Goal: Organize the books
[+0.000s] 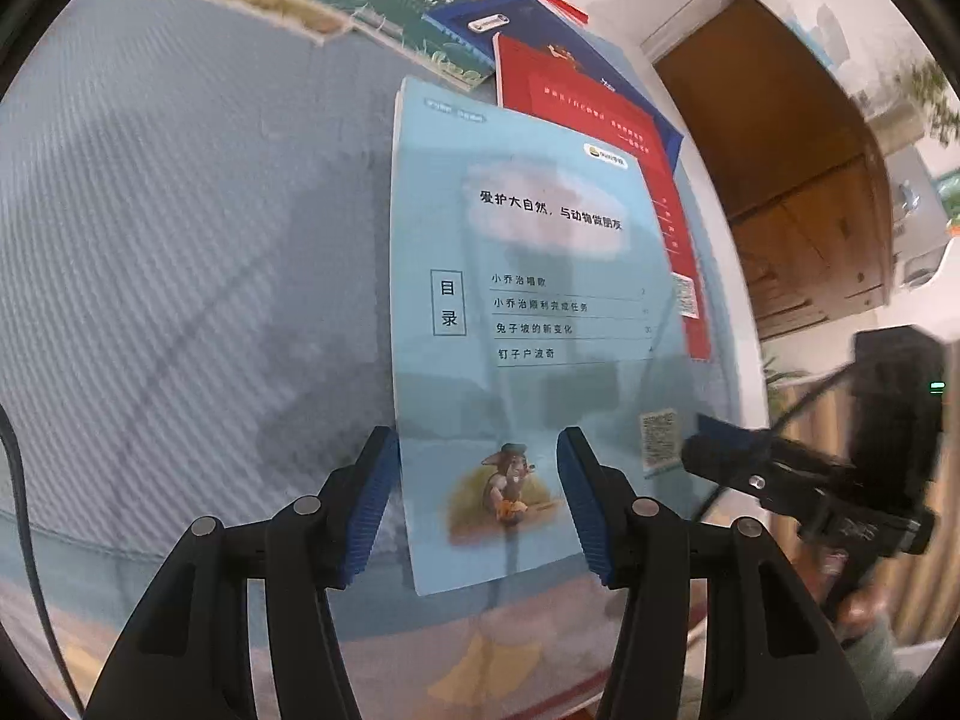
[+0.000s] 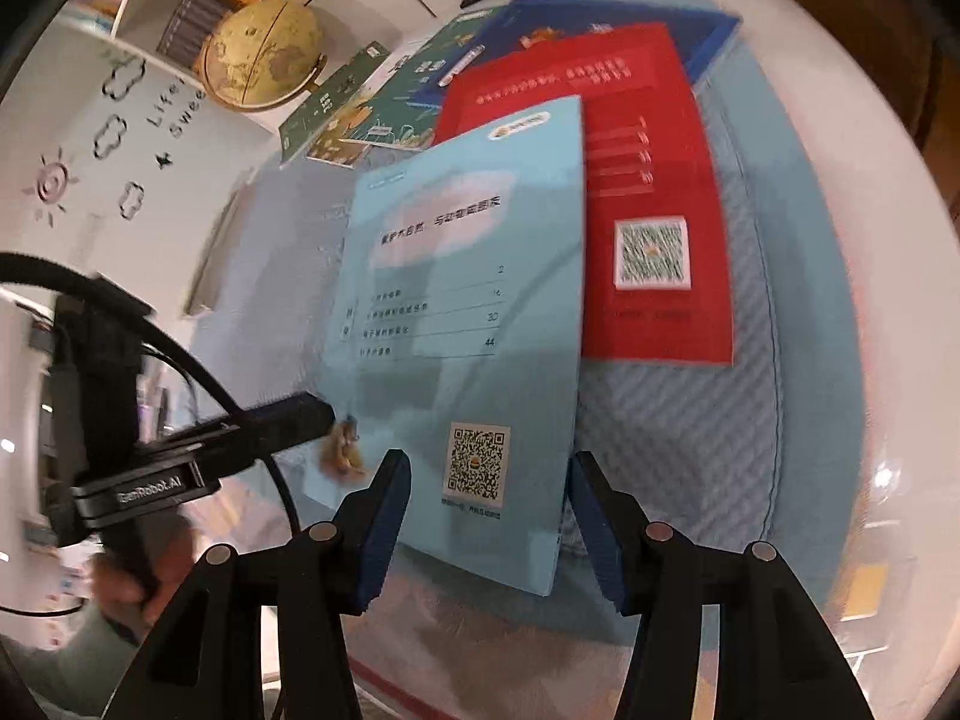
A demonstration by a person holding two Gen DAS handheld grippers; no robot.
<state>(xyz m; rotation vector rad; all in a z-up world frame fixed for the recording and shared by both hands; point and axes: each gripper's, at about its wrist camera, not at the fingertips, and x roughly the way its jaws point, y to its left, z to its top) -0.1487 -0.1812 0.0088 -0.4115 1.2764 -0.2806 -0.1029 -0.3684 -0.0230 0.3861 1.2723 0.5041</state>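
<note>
Both grippers hover w/ jaws apart, nothing gripped: left gripper (image 1: 477, 474) and right gripper (image 2: 489, 501) straddle the thin light-blue paperback book (image 1: 528, 300), flat on the blue ribbed mat (image 1: 180, 210).

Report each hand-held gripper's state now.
Left hand-held gripper: open, holding nothing, over the light blue paperback book.
Right hand-held gripper: open, holding nothing.

The light-blue book (image 1: 528, 312) reads "目录"; the left tongs (image 2: 312, 414) read "GenRobot.AI".
</note>
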